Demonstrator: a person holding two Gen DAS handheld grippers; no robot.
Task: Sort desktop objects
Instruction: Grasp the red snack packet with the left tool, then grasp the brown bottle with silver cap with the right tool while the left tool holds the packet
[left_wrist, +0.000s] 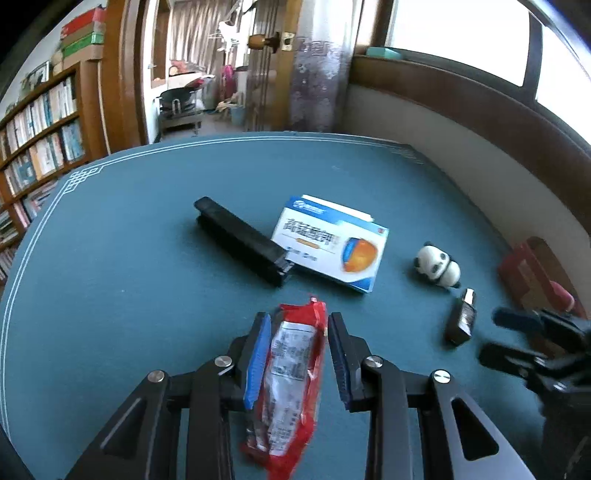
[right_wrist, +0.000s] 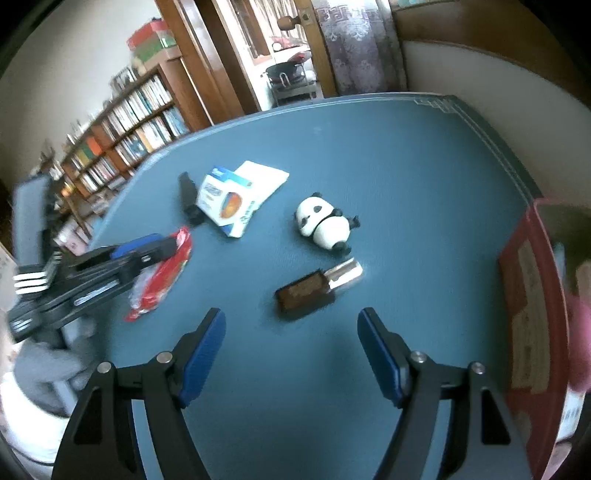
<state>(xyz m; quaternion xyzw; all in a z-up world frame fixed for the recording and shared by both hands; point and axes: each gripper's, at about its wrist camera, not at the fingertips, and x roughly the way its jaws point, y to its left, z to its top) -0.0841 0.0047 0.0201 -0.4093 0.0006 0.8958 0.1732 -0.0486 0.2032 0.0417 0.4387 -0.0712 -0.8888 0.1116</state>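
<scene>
Fingers (left_wrist: 260, 354) of the left gripper (left_wrist: 297, 354) are set on either side of the red snack packet (left_wrist: 291, 373), which lies on the bench (left_wrist: 129, 240); the left pad seems to touch the wrapper while a gap shows at the right, so a firm grip cannot be confirmed. The pinch is best taken across the packet's firm middle, not the crinkled seam, and closed gently so the wrapper is not crushed. The right gripper (right_wrist: 291, 354) is held spread and empty above the bench, just short of the brown bottle (right_wrist: 317, 286). Ahead lie a black stapler (left_wrist: 242, 245) touching a medicine box (left_wrist: 330, 245), and a panda figure (left_wrist: 439, 266) near the bottle. A red box (right_wrist: 532, 314) stands at the bench's right edge, possibly the sorting bin
</scene>
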